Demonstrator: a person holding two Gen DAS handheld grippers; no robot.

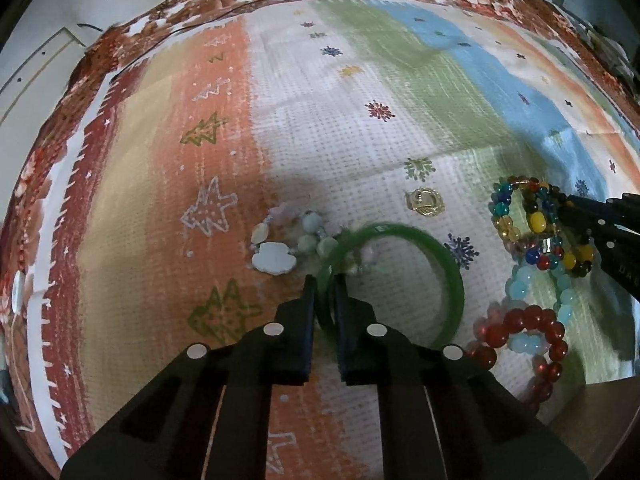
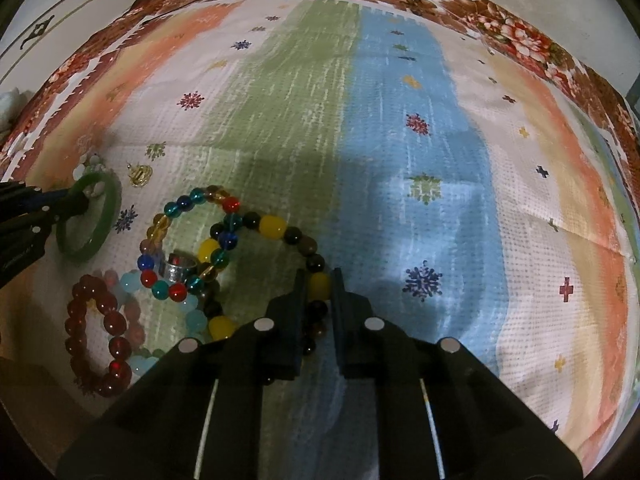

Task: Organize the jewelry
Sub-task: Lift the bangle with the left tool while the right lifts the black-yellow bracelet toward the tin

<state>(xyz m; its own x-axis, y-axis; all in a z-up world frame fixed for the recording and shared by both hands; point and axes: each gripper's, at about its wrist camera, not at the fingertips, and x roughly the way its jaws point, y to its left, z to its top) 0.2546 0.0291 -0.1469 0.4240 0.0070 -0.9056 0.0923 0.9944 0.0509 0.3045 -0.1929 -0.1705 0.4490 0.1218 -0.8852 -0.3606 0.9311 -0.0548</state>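
- While the left gripper (image 1: 325, 280) reaches forward low over the striped cloth (image 1: 328, 128), its two black fingers (image 1: 307, 300) stand close together, clamped on the near-left rim of the green bangle (image 1: 448, 276).
- From the right wrist view the same left gripper (image 2: 78, 199) comes in from the left edge, its tips at the far-left rim of the green bangle (image 2: 105, 216), which looks tilted with its near rim against the cloth.
- Just beyond the bangle in the left wrist view lies a pale bead bracelet (image 1: 312, 236) with a white cloud-shaped charm (image 1: 274, 258), partly behind the bangle's far rim.
- Farther right, a small gold ring (image 1: 426, 201) lies alone on the white band of the cloth.
- Pointing forward and low over the cloth, the right gripper (image 2: 318, 284) has its jaws closed on a yellow bead of the yellow-and-dark bead bracelet (image 2: 272, 226), whose strand curves away to the far left.
- Left of that strand lies a multicoloured glass-bead bracelet (image 2: 178, 236) looped around a silver ring (image 2: 178, 268).
- Near left of these, a dark red bead bracelet (image 2: 114, 322) overlaps a light blue bead bracelet (image 2: 194, 312); both rest on the cloth.
- Along the far edge, a floral-patterned cloth (image 2: 508, 28) borders the striped one.
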